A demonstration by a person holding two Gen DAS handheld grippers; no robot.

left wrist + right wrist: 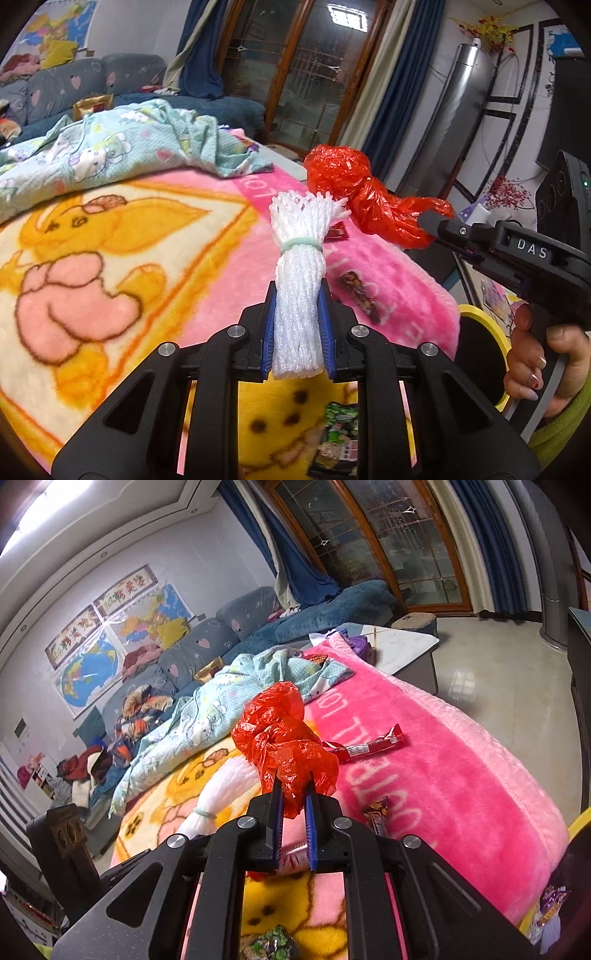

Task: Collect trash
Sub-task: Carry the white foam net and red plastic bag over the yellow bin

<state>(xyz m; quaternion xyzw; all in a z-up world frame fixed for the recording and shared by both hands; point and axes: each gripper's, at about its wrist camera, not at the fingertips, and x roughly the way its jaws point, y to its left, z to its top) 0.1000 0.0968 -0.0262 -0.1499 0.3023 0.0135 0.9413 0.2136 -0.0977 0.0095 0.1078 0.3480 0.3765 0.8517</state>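
The left gripper point(297, 295) pinches a white foam net bundle point(299, 273) and the right gripper point(294, 786) pinches a crumpled red plastic bag point(284, 734), both lifted above the pink blanket point(424, 775). Neither looks binned yet, and a green packet point(340, 439), brown wrapper point(376, 814) and red wrapper point(365, 746) lie uncollected on the blanket.

- Left gripper point(297, 306): matt black plastic, ribbed blue pads, shiny metal pivot bolts.
- White foam netting point(297, 280): soft, woven-looking mesh, a pale green elastic band round it.
- Red plastic bag point(284, 746): thin, crinkled, glossy film.
- Blanket point(424, 775): thick, fuzzy pink fleece.
- Red wrapper point(365, 746): shiny foil, near the blanket's far edge.
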